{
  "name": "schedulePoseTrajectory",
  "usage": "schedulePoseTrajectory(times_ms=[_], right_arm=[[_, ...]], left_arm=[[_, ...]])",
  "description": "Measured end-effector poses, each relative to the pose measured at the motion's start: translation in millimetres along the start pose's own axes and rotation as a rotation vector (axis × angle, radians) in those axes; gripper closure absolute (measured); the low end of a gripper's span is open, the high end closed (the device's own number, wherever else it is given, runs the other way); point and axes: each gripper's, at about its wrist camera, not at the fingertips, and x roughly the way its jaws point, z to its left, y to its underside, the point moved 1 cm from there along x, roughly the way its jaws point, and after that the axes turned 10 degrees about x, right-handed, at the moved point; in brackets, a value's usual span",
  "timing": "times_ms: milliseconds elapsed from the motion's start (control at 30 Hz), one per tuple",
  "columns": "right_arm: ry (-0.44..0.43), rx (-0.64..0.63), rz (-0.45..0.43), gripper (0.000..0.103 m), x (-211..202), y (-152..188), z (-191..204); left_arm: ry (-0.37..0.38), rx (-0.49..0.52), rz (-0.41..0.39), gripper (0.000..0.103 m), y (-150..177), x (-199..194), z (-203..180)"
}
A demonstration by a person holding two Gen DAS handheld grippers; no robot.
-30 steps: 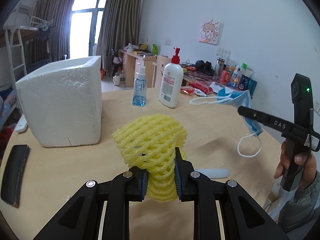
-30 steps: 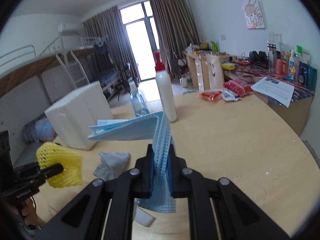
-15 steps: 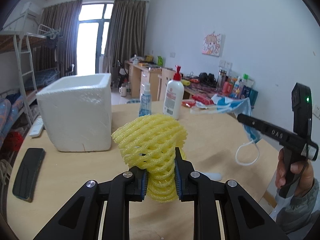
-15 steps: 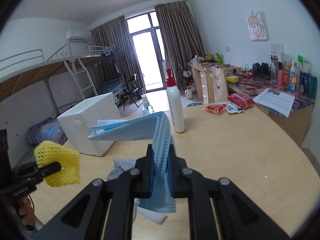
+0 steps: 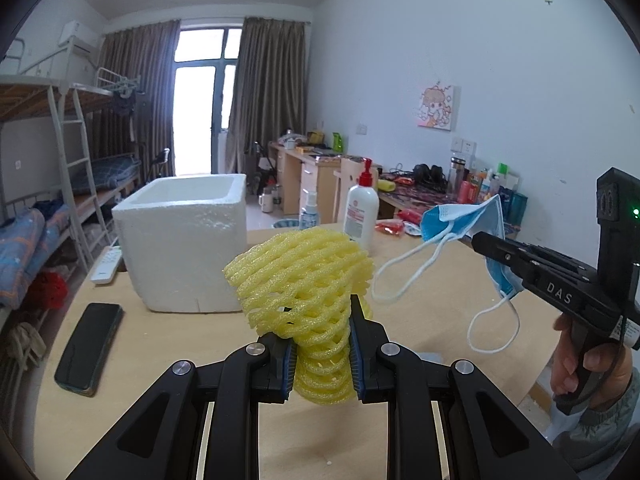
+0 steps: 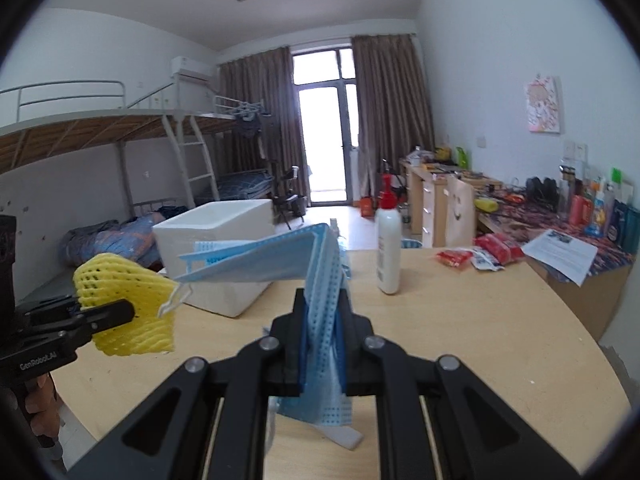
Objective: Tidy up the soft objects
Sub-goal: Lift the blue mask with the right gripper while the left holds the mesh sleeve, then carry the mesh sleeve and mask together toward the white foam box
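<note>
Clamping a yellow foam net [image 5: 308, 292], the left gripper [image 5: 320, 356] is carrying it above the surface [image 5: 168, 360]; the right gripper [image 6: 322, 344] is pinching a blue face mask [image 6: 280, 260] aloft. The white foam box [image 5: 184, 240] is standing open nearby. The mask's dangling ear loops [image 5: 408, 276] risk snagging the net or the box rim.

The right tool [image 6: 322, 340] pinches a blue face mask [image 6: 280, 258] above the table [image 6: 480, 320].

Student dormitory room. Metal bunk bed [image 6: 120, 128] with ladder and bedding along one wall; cluttered wooden desks [image 6: 440, 196] opposite; curtained balcony door [image 6: 324, 140]; round wooden table [image 6: 480, 320] in foreground.
</note>
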Motion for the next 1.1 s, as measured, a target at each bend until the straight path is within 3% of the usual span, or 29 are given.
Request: schedulePoseTrajectory(times_ms=[267, 900, 1100], right_arm=[[-0.105, -0.056, 0.028, 0.088, 12.8, -0.2, 17.6], [-0.252, -0.116, 0.042, 0.088, 33.9, -2.3, 70.6], [-0.278, -0.131, 0.061, 0.088, 42.7, -1.8, 85.6]], left_arm=[[-0.077, -0.036, -0.008, 0.08, -2.2, -12.8, 11.6], [-0.3, -0.058, -0.073, 0.08, 1.6, -61.7, 47.8], [-0.323, -0.074, -0.066, 0.08, 4.5, -60.2, 61.4]])
